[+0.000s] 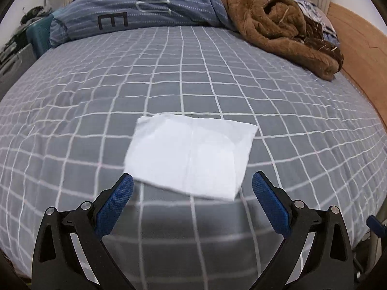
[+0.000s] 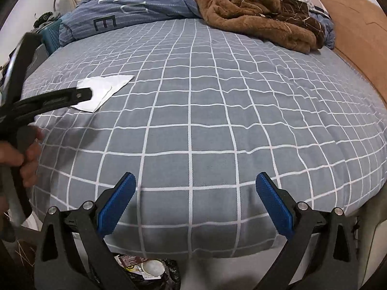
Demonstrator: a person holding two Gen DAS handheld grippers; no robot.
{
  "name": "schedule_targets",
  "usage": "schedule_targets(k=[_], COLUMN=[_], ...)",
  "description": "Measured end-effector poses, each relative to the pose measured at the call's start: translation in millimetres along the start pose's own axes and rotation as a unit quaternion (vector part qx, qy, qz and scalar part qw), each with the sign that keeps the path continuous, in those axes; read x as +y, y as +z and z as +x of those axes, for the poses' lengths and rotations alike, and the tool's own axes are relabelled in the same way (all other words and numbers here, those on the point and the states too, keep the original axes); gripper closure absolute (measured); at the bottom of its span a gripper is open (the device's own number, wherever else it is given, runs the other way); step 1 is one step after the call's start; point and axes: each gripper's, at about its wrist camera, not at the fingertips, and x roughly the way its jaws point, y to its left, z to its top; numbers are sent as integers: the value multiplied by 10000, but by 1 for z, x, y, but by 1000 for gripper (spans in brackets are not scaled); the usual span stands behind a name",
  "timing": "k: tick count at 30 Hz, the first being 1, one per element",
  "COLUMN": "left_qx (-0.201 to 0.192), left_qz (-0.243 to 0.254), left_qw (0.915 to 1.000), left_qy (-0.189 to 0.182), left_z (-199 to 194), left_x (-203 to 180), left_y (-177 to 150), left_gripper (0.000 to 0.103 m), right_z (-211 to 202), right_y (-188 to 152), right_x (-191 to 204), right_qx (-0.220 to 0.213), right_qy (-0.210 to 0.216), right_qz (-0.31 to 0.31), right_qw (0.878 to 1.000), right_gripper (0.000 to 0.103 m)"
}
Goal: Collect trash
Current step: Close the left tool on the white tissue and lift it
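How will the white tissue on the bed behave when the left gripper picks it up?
The tissue looks thin and lies flat, so it will probably hang limp. It seems very light and may slide on the sheet if pushed. The open left gripper may pinch cloth too.

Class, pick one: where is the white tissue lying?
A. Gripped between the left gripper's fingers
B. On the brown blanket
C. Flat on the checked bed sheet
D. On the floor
C: the tissue lies flat on the checked sheet, just ahead of the open left gripper, untouched.
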Motion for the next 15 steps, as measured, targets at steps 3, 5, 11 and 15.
schedule_targets(k=[3, 5, 11, 15], left_qx=[102, 182, 178, 165], left_qz=[-3, -93, 24, 64], left_qw=[9999, 9998, 9995, 9996], left_qy=[35, 47, 263, 223], left_z=[15, 23, 33, 31], left_x=[-5, -4, -8, -9], left_y=[3, 3, 2, 2], left_gripper=[8, 14, 36, 71], right_z=[5, 8, 11, 13], right_y=[2, 3, 5, 8], right_x=[-1, -4, -3, -3], right_qx=[-12, -3, -43, -59], right_qy=[26, 68, 153, 169], right_qz=[-1, 51, 116, 126], right_qw=[10000, 10000, 9998, 9998], right_gripper=[8, 8, 8, 8])
